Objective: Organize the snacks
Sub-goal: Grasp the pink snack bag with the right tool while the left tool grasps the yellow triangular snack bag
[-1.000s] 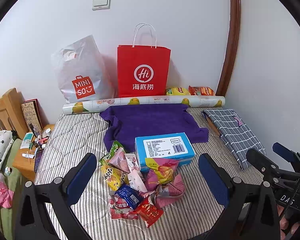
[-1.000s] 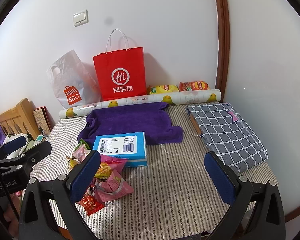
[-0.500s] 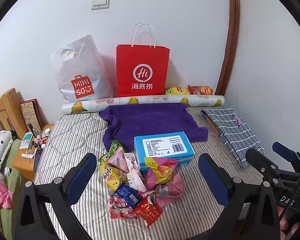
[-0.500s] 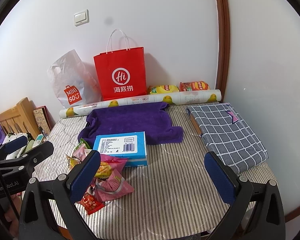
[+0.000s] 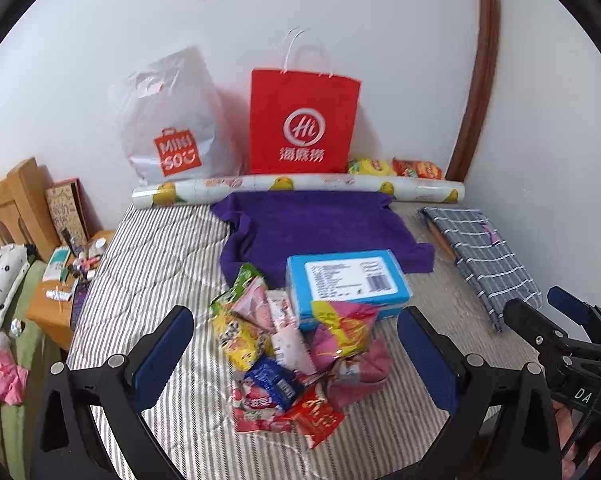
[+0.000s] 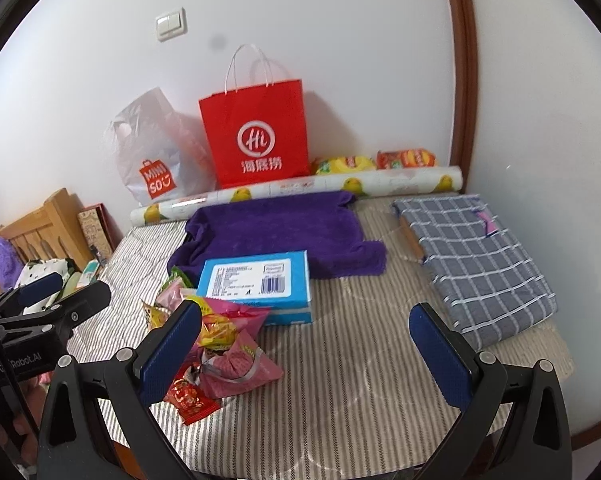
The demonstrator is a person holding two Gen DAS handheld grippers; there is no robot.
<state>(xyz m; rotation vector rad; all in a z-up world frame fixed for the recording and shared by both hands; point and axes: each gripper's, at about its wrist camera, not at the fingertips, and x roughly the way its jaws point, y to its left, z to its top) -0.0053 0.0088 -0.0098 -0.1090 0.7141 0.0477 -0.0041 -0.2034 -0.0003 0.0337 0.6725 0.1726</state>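
Note:
A pile of snack packets [image 5: 288, 356] lies on the striped table cover, in front of a blue box [image 5: 346, 288]. The pile also shows in the right wrist view [image 6: 220, 344], left of centre, with the blue box [image 6: 256, 284] behind it. My left gripper [image 5: 296, 364] is open and empty, held above the pile. My right gripper [image 6: 304, 352] is open and empty, to the right of the pile. A red paper bag [image 5: 302, 124] and a white plastic bag [image 5: 172, 124] stand against the back wall.
A purple towel [image 5: 320, 232] lies behind the box. A rolled printed sheet [image 5: 300, 192] lies along the wall with two chip bags [image 5: 396, 168] behind it. A folded checked cloth [image 6: 476, 256] is at the right. A cluttered bedside stand [image 5: 64, 280] is left.
Both grippers have shifted slightly forward over the table; the view tilts a little. Nothing was grasped or moved.

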